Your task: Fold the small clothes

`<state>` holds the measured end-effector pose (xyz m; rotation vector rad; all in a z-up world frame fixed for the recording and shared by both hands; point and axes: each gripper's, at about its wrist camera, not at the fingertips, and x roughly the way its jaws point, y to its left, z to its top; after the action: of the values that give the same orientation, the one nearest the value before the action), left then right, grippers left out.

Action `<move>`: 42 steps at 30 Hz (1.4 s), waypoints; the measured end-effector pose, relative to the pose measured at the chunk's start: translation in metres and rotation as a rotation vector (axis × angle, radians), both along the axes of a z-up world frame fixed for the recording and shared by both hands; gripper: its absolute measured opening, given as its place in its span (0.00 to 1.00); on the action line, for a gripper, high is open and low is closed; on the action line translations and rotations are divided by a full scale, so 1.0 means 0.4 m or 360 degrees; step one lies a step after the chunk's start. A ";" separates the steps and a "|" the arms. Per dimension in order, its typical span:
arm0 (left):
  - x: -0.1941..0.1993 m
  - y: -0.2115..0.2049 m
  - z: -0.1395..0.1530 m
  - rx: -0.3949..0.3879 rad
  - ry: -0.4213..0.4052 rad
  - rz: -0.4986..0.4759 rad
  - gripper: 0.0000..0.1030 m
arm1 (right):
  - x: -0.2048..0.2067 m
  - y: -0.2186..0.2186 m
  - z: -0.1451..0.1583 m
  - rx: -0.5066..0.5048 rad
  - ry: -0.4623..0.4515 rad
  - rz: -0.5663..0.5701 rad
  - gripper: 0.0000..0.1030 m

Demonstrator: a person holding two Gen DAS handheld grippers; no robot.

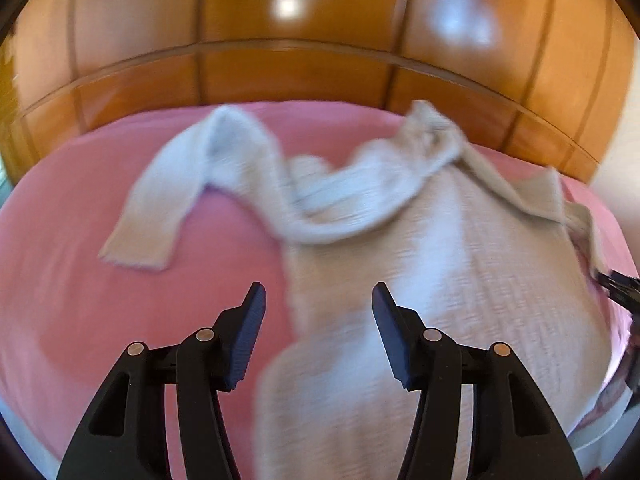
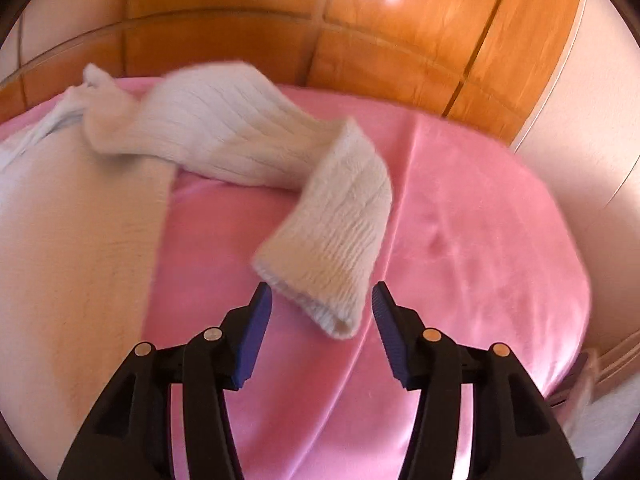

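Left wrist view: cream knit sweater (image 1: 432, 264) spread on pink bed cover (image 1: 80, 280), body flat and running toward the camera, neckline bunched at the far end near wooden headboard (image 1: 320, 72). Left sleeve (image 1: 180, 184) thrown out to the side, bent at the elbow, cuff lying on bare cover. Left gripper (image 1: 319, 300) wide open, holding nothing, hovering over the left side edge of the sweater body. Frame motion-blurred; knit detail soft. Dark object at the right edge, probably the other gripper, not certain.

Right wrist view: right sleeve (image 2: 280, 168) draped off the shoulder, bent downward, ribbed cuff (image 2: 316, 296) lying between the open fingers of right gripper (image 2: 322, 300). Jaws spread wide, nothing clamped; left pad just beside the cuff edge, contact not resolvable. Sweater body at frame left, flat.

Handling judgement: thick, soft, light knit; limp, no stiffness, likely to sag and stretch if lifted by one point. Ribbed surface should give the pads good friction. Best hold probably at the cuff, both layers pinched, then sleeve carried across the body. Risk: dragging the body and rucking the smooth cover beneath.
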<state>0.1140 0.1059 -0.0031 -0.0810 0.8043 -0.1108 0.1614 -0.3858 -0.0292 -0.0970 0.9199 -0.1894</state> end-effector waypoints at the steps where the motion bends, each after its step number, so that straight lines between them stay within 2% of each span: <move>1: 0.005 -0.019 0.000 -0.0004 -0.0010 -0.0034 0.53 | 0.016 -0.015 -0.016 0.0024 0.0031 -0.0011 0.44; 2: 0.013 -0.044 0.001 -0.0014 -0.0016 -0.0080 0.53 | 0.025 -0.024 -0.025 0.0033 0.0044 -0.0009 0.20; 3: 0.023 -0.069 -0.002 -0.0020 -0.0014 -0.0123 0.53 | 0.031 -0.029 -0.027 0.0037 0.0048 -0.0002 0.09; 6: 0.047 -0.134 -0.013 -0.0002 -0.0002 -0.0215 0.53 | 0.016 -0.053 0.029 0.0125 -0.0043 -0.0013 0.09; 12: 0.112 -0.250 -0.051 0.0034 0.0044 -0.0365 0.53 | -0.079 -0.151 0.268 0.0476 -0.0366 -0.0042 0.09; 15: 0.154 -0.290 -0.066 0.0049 0.0069 -0.0408 0.53 | -0.100 -0.244 0.363 0.0649 -0.0522 -0.0150 0.09; 17: 0.183 -0.307 -0.075 0.0062 0.0093 -0.0414 0.53 | -0.075 -0.324 0.395 0.0721 -0.0598 -0.0285 0.09; 20: 0.223 -0.330 -0.081 0.0045 0.0119 -0.0432 0.53 | -0.002 -0.443 0.391 0.0727 -0.0588 -0.0504 0.09; 22: 0.249 -0.358 -0.084 0.0043 0.0122 -0.0461 0.53 | 0.068 -0.511 0.364 0.0666 -0.0516 -0.0647 0.09; 26: 0.298 -0.418 -0.089 0.0038 0.0138 -0.0558 0.53 | 0.161 -0.613 0.300 0.0698 -0.0397 -0.0843 0.08; 30: 0.367 -0.501 -0.099 0.0044 0.0160 -0.0703 0.53 | 0.200 -0.635 0.268 0.0724 -0.0366 -0.0886 0.07; 32: 0.398 -0.537 -0.105 0.0059 0.0167 -0.0750 0.53 | 0.199 -0.633 0.268 0.0718 -0.0360 -0.0892 0.02; 35: 0.474 -0.595 -0.101 0.0083 0.0139 -0.0801 0.53 | 0.203 -0.673 0.262 0.0741 -0.0373 -0.0925 0.02; 37: 0.549 -0.618 -0.083 0.0025 0.0128 -0.0748 0.53 | 0.197 -0.688 0.256 0.0705 -0.0357 -0.0942 0.02; 40: 0.645 -0.608 -0.017 -0.0131 0.0027 -0.0536 0.52 | 0.172 -0.701 0.240 0.0699 -0.0324 -0.0880 0.08; 42: 0.668 -0.585 0.023 -0.0200 -0.0040 -0.0427 0.53 | 0.154 -0.696 0.215 0.0737 -0.0280 -0.0846 0.19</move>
<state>0.3810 -0.1279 0.0062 -0.0901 0.7796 -0.4155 0.2229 -0.6641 0.0567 0.5902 0.7778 -0.4632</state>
